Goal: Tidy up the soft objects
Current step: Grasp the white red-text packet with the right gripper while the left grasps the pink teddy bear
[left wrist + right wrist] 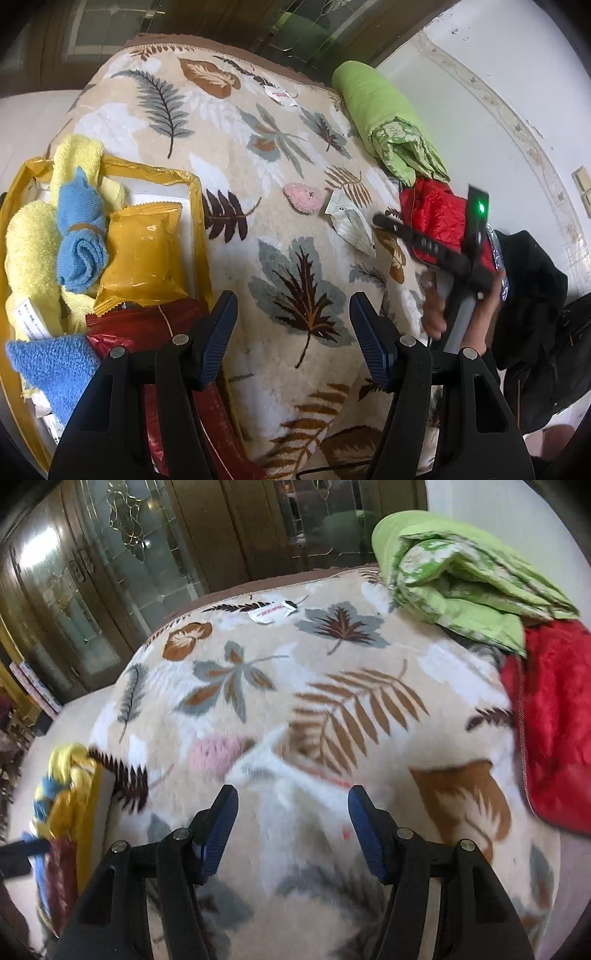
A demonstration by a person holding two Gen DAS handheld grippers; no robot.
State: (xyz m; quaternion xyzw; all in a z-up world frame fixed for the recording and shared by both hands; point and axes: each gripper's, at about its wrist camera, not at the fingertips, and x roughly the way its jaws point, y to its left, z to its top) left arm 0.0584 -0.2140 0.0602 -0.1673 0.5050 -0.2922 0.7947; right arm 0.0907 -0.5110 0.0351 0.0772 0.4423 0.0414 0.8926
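A small pink fluffy object lies on the leaf-patterned blanket, beside a white packet. It shows blurred in the right wrist view, with the white packet next to it. A yellow tray at the left holds yellow towels, a rolled blue cloth, a yellow packet and a red packet. My left gripper is open and empty beside the tray. My right gripper is open and empty just short of the white packet.
A folded green quilt and a red cloth lie at the blanket's right side. Another small packet lies near the far edge. Dark clothing sits at the right. Glass cabinet doors stand beyond the bed.
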